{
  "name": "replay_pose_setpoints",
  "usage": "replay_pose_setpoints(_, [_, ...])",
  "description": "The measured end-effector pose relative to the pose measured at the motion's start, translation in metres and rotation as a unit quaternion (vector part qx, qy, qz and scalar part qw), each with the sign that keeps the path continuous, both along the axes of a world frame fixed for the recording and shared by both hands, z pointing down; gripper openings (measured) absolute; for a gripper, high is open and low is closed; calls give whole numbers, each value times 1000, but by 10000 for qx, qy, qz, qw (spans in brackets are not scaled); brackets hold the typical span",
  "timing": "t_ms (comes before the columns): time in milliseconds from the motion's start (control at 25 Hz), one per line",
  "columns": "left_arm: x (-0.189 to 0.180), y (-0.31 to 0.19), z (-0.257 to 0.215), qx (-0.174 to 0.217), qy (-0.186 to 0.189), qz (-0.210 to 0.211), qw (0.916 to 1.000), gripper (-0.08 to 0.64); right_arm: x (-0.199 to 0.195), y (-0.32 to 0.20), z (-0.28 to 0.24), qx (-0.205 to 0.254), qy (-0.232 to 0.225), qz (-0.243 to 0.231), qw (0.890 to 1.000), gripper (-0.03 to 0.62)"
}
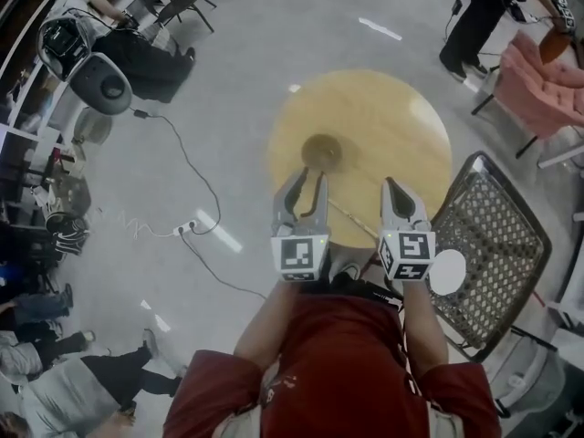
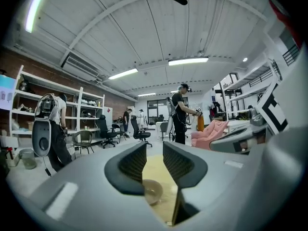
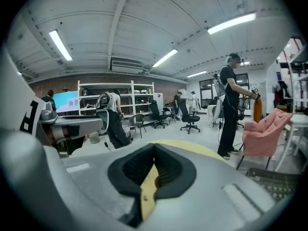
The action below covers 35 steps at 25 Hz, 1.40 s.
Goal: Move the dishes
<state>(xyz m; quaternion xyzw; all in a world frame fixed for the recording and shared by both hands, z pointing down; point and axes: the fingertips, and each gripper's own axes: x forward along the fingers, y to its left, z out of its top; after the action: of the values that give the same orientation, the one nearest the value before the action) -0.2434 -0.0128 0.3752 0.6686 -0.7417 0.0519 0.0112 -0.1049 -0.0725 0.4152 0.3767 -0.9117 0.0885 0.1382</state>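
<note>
A round wooden table (image 1: 383, 126) carries a shallow tan bowl (image 1: 321, 151) near its left side. My left gripper (image 1: 308, 179) hovers over the table's near edge, just short of the bowl, and is open with nothing between its fingers. In the left gripper view the bowl (image 2: 153, 190) shows through the gap of the left gripper (image 2: 154, 148), low on the table (image 2: 161, 170). My right gripper (image 1: 398, 190) is over the near right part of the table, shut and holding nothing. In the right gripper view the right gripper (image 3: 154, 149) has its pads together, with the table (image 3: 197, 149) beyond.
A thin stick (image 1: 351, 219) lies on the table between the grippers. A metal mesh chair (image 1: 497, 231) stands right of the table, with a white disc (image 1: 447, 272) at its near edge. A pink armchair (image 1: 547, 80), a standing person (image 1: 474, 16) and a floor cable (image 1: 196, 185) surround the table.
</note>
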Motion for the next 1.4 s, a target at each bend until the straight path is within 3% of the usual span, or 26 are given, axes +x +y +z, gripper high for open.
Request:
replay_pose_setpoints(200, [-12,-1,-6,261,101,-85,9996,79,-15,2,20,-114,254,-184,9994,3])
replay_pose_setpoints(360, [-26,-3,-9,383,151,-134,9991,28,-36,10,44,-284,657,-600,9956,3])
replay_pose_setpoints(600, [-33,-9,-1,392,255,-136,9988,8,-53,32,89,-716,1275,-1230,9816,29])
replay_pose_setpoints(720, [-36,-11,2,374,290,-157,9988,8,-58,44,111,-920,1693,-1609,9680,55])
replay_pose_setpoints(960, [-44,-13,13,319,472,-263,9980,8,-60,71,155,-1176,2655,-2411,9260,94])
replay_pose_setpoints(1400, [-56,-16,32,198,514,-306,9980,8,-54,81,204,-1471,3474,-2797,8828,101])
